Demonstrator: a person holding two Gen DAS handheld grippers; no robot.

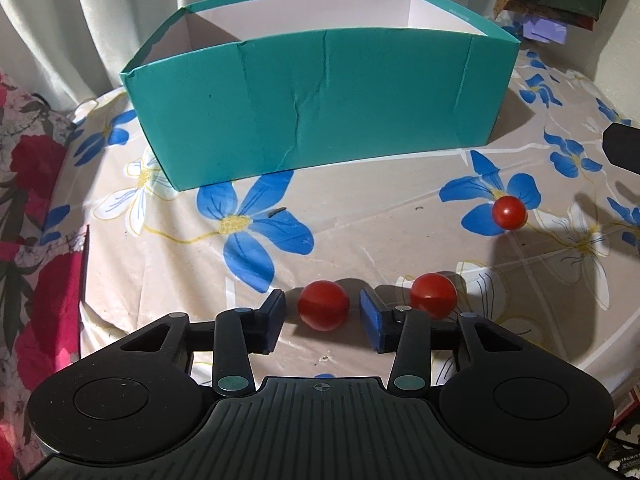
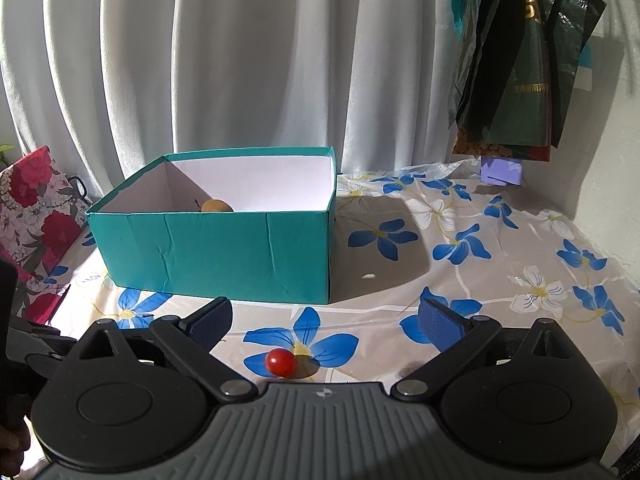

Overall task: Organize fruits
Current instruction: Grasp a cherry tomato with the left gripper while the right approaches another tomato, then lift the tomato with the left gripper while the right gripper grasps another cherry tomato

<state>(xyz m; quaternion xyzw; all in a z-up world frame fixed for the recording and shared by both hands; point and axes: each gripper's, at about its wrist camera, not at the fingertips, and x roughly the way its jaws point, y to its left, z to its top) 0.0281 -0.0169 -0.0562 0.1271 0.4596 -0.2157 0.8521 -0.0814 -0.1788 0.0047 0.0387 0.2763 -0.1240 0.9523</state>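
Black gripper bodies fill the bottom of both wrist views. On the left gripper (image 1: 323, 318) the jaws are drawn in narrow around a red cherry tomato (image 1: 323, 305) that sits on the desk (image 1: 380, 220); a thin gap is seen on each side between the blue pads (image 1: 372, 320) and the fruit, so it is not yet pinched. No earlier frame is given, so only this narrow stance is told.

A second tomato (image 1: 433, 295) lies just beside the outer side of the right-hand finger, and a third tomato (image 1: 509, 212) rests further off to the right on a blue flower of the tablecloth (image 1: 248, 224).

Behind them stands a teal box (image 1: 320, 108) with a white inside and a creased front wall. In the right wrist view an orange-coloured fruit (image 2: 217, 205) is seen inside it, near the left wall.

The right gripper (image 2: 325, 322) is held wide apart with nothing between its pads, above a single tomato lying on a blue flower. White curtains (image 2: 240, 60) hang behind the desk, and dark plastic bags (image 2: 520, 60) hang at the upper right.
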